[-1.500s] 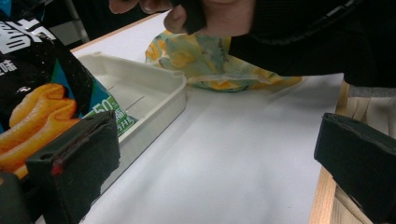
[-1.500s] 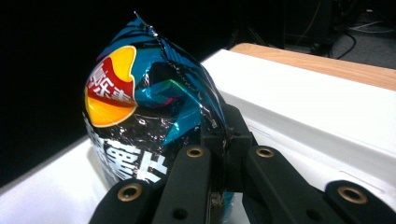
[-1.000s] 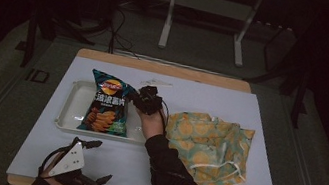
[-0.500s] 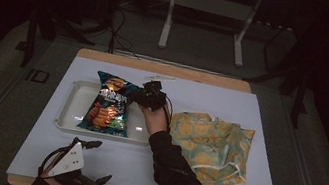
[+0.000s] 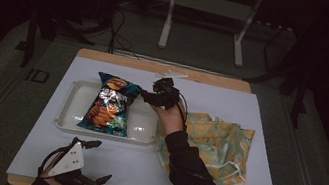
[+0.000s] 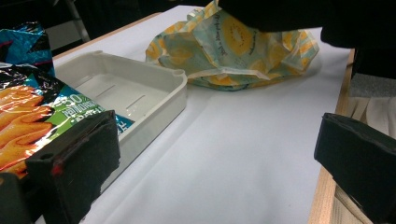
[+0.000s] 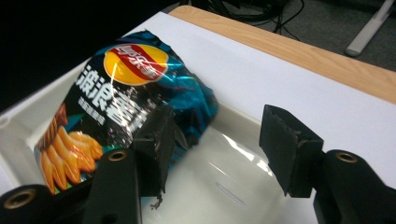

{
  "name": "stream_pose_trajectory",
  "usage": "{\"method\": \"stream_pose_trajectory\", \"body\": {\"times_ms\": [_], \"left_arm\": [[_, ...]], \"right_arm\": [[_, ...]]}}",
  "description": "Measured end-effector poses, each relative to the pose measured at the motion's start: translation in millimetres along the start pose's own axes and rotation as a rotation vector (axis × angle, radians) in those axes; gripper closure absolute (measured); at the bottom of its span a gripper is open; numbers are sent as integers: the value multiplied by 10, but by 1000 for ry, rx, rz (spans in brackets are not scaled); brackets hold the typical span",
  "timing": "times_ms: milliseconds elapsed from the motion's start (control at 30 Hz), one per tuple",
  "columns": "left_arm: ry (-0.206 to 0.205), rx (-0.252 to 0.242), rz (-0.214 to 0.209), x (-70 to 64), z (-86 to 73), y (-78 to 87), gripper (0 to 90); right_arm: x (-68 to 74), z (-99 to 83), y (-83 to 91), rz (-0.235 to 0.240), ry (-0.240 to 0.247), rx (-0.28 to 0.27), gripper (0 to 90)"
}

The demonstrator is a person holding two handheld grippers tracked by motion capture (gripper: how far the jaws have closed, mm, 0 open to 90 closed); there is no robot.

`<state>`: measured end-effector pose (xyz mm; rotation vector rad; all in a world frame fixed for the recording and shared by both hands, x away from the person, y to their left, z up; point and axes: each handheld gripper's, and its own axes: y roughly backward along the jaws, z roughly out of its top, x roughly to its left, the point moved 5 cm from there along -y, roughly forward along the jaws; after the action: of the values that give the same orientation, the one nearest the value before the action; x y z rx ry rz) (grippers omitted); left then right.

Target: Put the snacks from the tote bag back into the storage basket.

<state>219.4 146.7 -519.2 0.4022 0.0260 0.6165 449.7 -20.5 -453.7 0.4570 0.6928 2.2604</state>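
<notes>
The chip bag (image 5: 110, 105) now lies in the white tray (image 5: 141, 136), filling its left half, top edge at 12 o'clock over the far rim. A second ago it stood more upright with your right gripper (image 5: 150, 96) at its upper right corner; half a second ago it had already tipped toward the tray floor. Your right gripper's jaws are now spread apart and grasp nothing; in the right gripper view (image 7: 212, 149) one jaw sits just against the bag's (image 7: 126, 98) edge, the other over bare tray (image 7: 233, 177). At 3 o'clock from the tray lies the yellow patterned cloth bag (image 5: 215, 141). Your left gripper (image 5: 89, 163) has stayed at the table's (image 5: 259, 118) near edge, at 6 o'clock, jaws released and empty.
</notes>
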Motion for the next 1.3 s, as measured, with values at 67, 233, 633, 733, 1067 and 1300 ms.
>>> {"method": "stream_pose_trajectory", "body": {"times_ms": [67,233,633,733,1067,1300], "left_arm": [[0,1,1,1,-1,-1,7],[3,2,3,3,-4,-2,7],[4,6,0,6,-9,-5,8],[6,10,1,14,-13,-5,8],[13,11,3,16,-14,-13,7],[12,12,2,15,-16,-13,7]], "right_arm": [[-35,-4,58,0,19,12,439],[-108,-43,162,12,39,42,434],[-165,-160,360,73,92,101,227],[-213,-172,436,89,94,97,192],[-422,-273,667,75,118,103,148],[-648,-337,897,36,106,88,150]]}}
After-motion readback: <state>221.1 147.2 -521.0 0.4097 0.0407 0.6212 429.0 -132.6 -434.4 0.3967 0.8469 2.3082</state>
